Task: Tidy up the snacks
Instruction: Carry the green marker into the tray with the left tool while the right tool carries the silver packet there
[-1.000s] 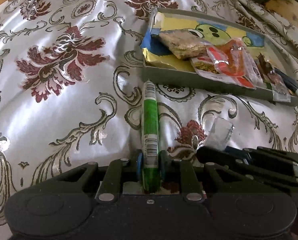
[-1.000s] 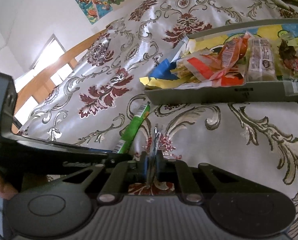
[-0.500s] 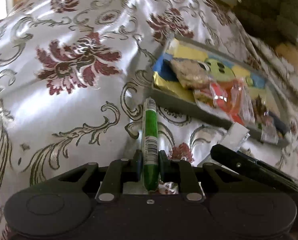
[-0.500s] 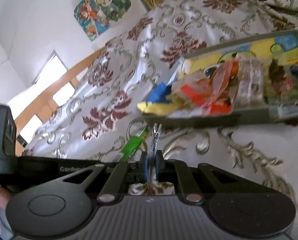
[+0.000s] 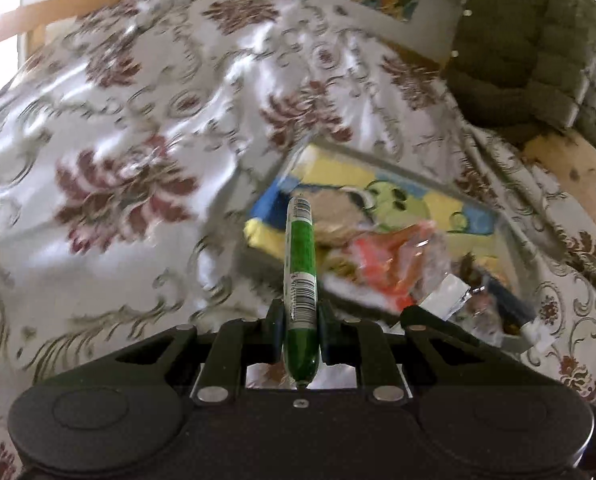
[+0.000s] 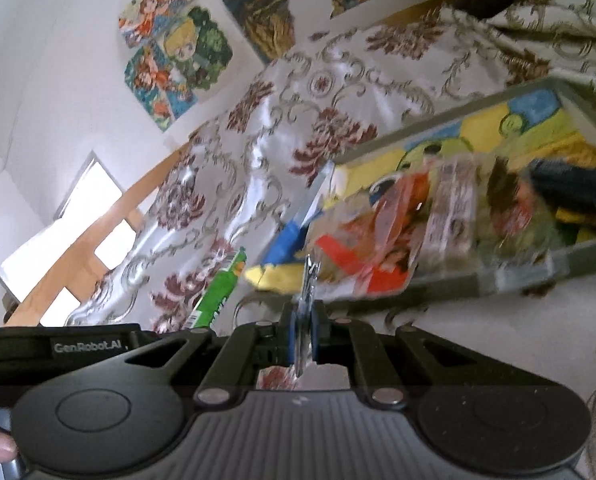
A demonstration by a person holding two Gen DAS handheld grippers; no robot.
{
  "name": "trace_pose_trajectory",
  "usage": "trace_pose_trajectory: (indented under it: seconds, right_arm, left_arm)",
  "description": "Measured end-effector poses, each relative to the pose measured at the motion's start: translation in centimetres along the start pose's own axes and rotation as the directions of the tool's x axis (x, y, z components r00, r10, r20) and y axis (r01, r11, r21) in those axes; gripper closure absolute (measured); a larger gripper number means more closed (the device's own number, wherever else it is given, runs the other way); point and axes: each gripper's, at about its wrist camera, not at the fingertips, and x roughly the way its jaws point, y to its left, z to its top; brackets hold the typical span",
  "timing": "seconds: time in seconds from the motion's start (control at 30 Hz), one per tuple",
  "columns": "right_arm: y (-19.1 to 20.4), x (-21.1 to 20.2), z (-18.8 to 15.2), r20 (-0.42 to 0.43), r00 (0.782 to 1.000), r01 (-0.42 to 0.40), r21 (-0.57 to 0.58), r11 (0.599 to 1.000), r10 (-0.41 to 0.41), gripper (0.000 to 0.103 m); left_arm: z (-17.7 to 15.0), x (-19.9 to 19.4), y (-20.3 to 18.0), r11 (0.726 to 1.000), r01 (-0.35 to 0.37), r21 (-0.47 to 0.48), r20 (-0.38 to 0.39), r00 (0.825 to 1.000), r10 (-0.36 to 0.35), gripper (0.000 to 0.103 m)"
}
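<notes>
My left gripper (image 5: 300, 320) is shut on a green snack stick (image 5: 300, 264) with a barcode, held in the air and pointing at the grey tray (image 5: 514, 338). My right gripper (image 6: 302, 326) is shut on a clear snack packet (image 6: 309, 280), seen edge-on, also lifted. The packet shows beside my left gripper in the left wrist view (image 5: 446, 294). The tray (image 6: 538, 276) has a cartoon-printed bottom and holds several snack packets, among them an orange-red one (image 5: 382, 268) and a brown one (image 5: 338, 216). The green stick also shows in the right wrist view (image 6: 217, 292).
A shiny white floral cloth (image 5: 129, 168) covers the table. A dark green quilted jacket (image 5: 530, 48) hangs over a wooden chair (image 5: 562, 164) at the far right. Cartoon posters (image 6: 177, 52) hang on the white wall behind.
Both grippers have risen off the cloth with their snacks and moved towards the tray. The views tilt upward, and wall and jacket come into sight.
</notes>
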Motion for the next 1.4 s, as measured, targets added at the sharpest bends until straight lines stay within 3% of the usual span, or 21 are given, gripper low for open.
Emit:
trace_pose_trajectory:
  seconds: [0.2, 0.43, 0.97, 1.13, 1.27, 1.4]
  right_arm:
    - [-3.5, -1.5, 2.8, 0.075, 0.996, 0.045, 0.08, 0.996, -0.051, 0.095]
    - [-7.1, -1.6, 4.6, 0.064, 0.991, 0.105, 0.13, 0.986, -0.114, 0.094]
    - [-9.6, -1.7, 5.5, 0.08, 0.987, 0.127, 0.157, 0.979, -0.14, 0.088]
    - [-10.2, -2.0, 5.8, 0.1, 0.982, 0.138, 0.181, 0.974, -0.157, 0.064]
    - [-10.4, -2.0, 5.8, 0.106, 0.981, 0.142, 0.186, 0.972, -0.163, 0.062]
    - [-10.3, -2.0, 5.8, 0.112, 0.98, 0.141, 0.187, 0.972, -0.164, 0.052]
  left_arm:
    - [1.0, 1.9, -4.1, 0.995, 0.009, 0.102, 0.038, 0.999, -0.013, 0.085]
    - [2.1, 5.6, -8.7, 0.98, 0.027, 0.198, 0.013, 0.999, -0.03, 0.085]
    - [1.8, 10.2, -12.5, 0.975, 0.036, 0.22, -0.006, 0.999, -0.036, 0.084]
    - [1.8, 10.5, -12.7, 0.973, 0.037, 0.228, -0.002, 0.999, -0.037, 0.084]
    - [1.7, 10.3, -13.0, 0.968, 0.031, 0.247, 0.021, 0.999, -0.038, 0.08]
    - [1.5, 10.0, -13.0, 0.966, 0.034, 0.257, 0.035, 0.998, -0.044, 0.067]
